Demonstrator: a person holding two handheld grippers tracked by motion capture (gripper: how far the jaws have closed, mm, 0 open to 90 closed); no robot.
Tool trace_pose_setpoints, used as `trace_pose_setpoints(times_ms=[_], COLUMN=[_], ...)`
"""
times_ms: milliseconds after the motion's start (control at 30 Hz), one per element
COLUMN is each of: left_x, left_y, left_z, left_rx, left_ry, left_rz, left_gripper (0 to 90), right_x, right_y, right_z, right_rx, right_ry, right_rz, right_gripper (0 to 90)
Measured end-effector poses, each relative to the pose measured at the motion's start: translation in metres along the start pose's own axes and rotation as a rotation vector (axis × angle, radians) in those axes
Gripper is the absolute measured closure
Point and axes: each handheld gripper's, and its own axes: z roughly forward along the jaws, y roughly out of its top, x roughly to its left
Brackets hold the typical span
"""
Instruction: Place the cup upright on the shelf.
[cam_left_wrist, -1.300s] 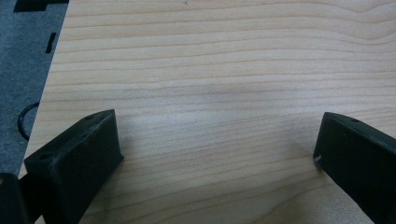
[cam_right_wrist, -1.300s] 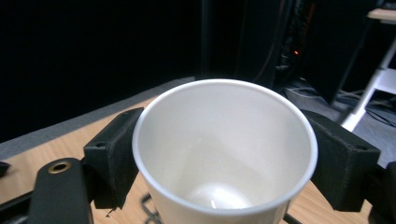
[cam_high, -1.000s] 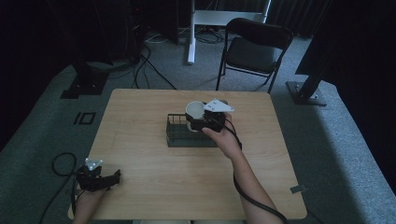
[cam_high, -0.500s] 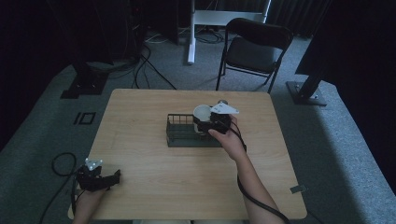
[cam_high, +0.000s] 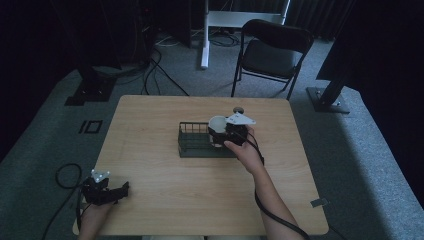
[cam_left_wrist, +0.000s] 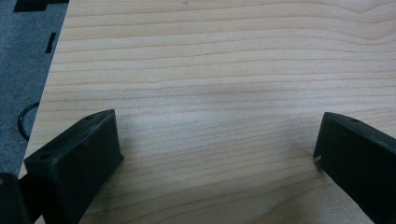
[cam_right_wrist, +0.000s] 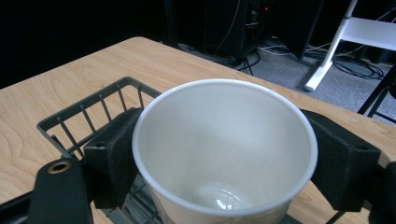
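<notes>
Right gripper view looks straight down its two black jaws, which press on opposite sides of a white, thin-walled paper cup (cam_right_wrist: 224, 149), one jaw on each flank just below the rolled rim. The cup is upright, empty, with a glossy inside and a small round floor. Under and behind it sits a dark grey wire basket (cam_right_wrist: 79, 116), and the cup hangs over that basket's right end; whether its base touches the wire floor I cannot tell. In the high view the right gripper (cam_high: 229, 134) stands at the basket (cam_high: 192, 145) near the middle of the light wooden table (cam_high: 150, 120), with the cup (cam_high: 217, 123) showing as a white ring at the rack's right end.

Judging by its look, this cup weighs almost nothing and has soft walls: a hard squeeze would likely oval the mouth or crease the side, while a slack one could let the smooth wall slip. The stiffest place to hold is high up, just beneath the rim, across the full width, which is about where the jaws sit now.

Left gripper (cam_high: 107, 191) rests at the table's near left corner, well apart from the basket; the left gripper view shows its jaws spread wide over bare wood grain (cam_left_wrist: 210, 93), holding nothing.
</notes>
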Motion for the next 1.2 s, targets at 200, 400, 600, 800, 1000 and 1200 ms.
trace_pose_setpoints(times_ms=[200,400,600,800,1000,1200], left_x=[0.000,0.000,0.000,0.000,0.000,0.000], left_y=[0.000,0.000,0.000,0.000,0.000,0.000], left_z=[0.000,0.000,0.000,0.000,0.000,0.000], left_rx=[0.000,0.000,0.000,0.000,0.000,0.000], left_ry=[0.000,0.000,0.000,0.000,0.000,0.000], left_rz=[0.000,0.000,0.000,0.000,0.000,0.000], left_gripper=[0.7,0.8,0.8,0.7,0.8,0.8], right_x=[0.000,-0.001,-0.001,-0.001,-0.001,-0.003], right_y=[-0.005,-0.007,-0.005,-0.003,-0.002,-0.004], right_z=[0.001,0.001,-0.001,-0.005,-0.012,-0.019], right_rx=[-0.004,-0.009,0.004,-0.021,-0.022,-0.022], right_ry=[0.000,0.005,0.018,0.023,0.024,0.023], right_rz=[0.006,0.006,0.019,0.028,0.019,0.012], right_gripper=[19.2,19.0,14.9,13.0,12.8,12.7])
